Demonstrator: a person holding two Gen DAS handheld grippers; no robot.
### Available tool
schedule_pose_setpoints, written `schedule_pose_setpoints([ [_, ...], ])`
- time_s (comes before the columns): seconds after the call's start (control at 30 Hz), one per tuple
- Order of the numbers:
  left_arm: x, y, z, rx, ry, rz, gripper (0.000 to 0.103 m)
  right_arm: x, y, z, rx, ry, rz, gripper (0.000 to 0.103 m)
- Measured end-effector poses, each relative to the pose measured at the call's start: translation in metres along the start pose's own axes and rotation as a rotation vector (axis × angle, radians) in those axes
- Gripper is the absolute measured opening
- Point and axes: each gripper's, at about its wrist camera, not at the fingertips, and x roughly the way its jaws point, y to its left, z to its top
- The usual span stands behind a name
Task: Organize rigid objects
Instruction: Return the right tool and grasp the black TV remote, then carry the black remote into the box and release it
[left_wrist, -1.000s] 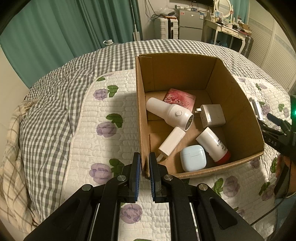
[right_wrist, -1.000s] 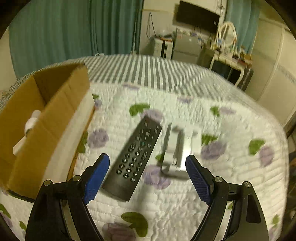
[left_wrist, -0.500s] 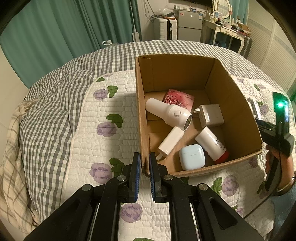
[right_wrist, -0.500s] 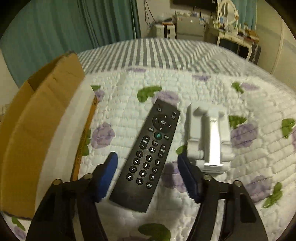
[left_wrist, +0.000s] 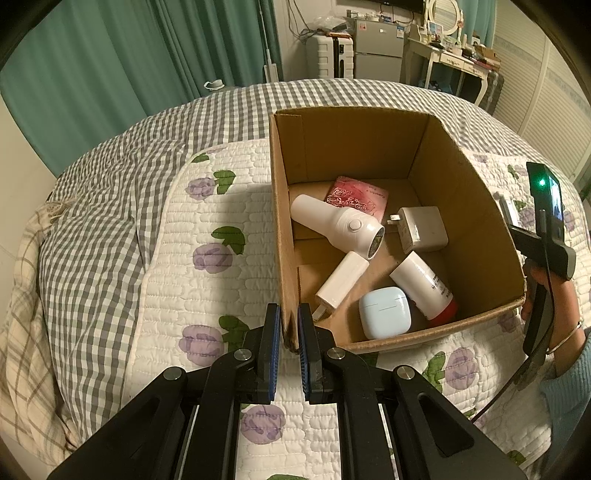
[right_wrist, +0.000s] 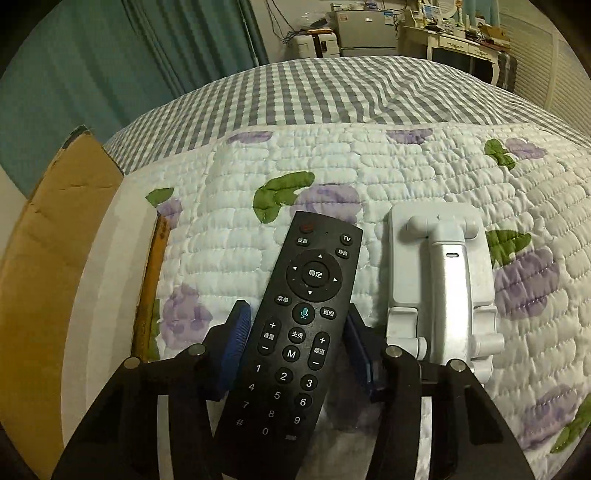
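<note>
A quilt (left_wrist: 207, 236) covers the bed, and on it stands a box (left_wrist: 476, 229) holding a shaver (left_wrist: 332, 221), charger (left_wrist: 424, 229), tube (left_wrist: 421, 284) and earbud case (left_wrist: 384, 312). The left gripper (left_wrist: 287, 332) is clamped on the box's near corner wall. Right of the box the remote (right_wrist: 295, 332) lies flat beside a white stand (right_wrist: 443, 288); the right gripper (right_wrist: 295, 343) straddles the remote, jaws closing, pads not quite touching.

Matt brown cardboard box (left_wrist: 436, 155), upper centre; a soft, puffy quilted cloth bedspread (right_wrist: 332, 166) beneath. Matt black plastic remote (right_wrist: 291, 332), lower centre; beside it a smooth, slightly glossy white plastic stand (right_wrist: 443, 280).
</note>
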Motion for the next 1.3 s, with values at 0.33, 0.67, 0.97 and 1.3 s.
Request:
schedule_pose_setpoints([
  [0.33, 0.001, 0.001, 0.000, -0.002, 0.001, -0.001, 0.009, -0.020, 0.012, -0.009, -0.073, -0.048, -0.028, 0.042],
  [0.67, 0.002, 0.002, 0.000, -0.005, 0.000, -0.002, 0.009, -0.049, 0.014, -0.016, -0.123, -0.075, -0.061, 0.042],
  [0.97, 0.002, 0.003, 0.000, -0.004, 0.000, 0.006, 0.009, -0.120, 0.031, 0.004, -0.180, -0.177, -0.051, 0.042],
  [1.3, 0.002, 0.002, 0.000, -0.010, -0.001, 0.000, 0.009, -0.198, 0.104, 0.016, -0.311, -0.317, 0.055, 0.042],
])
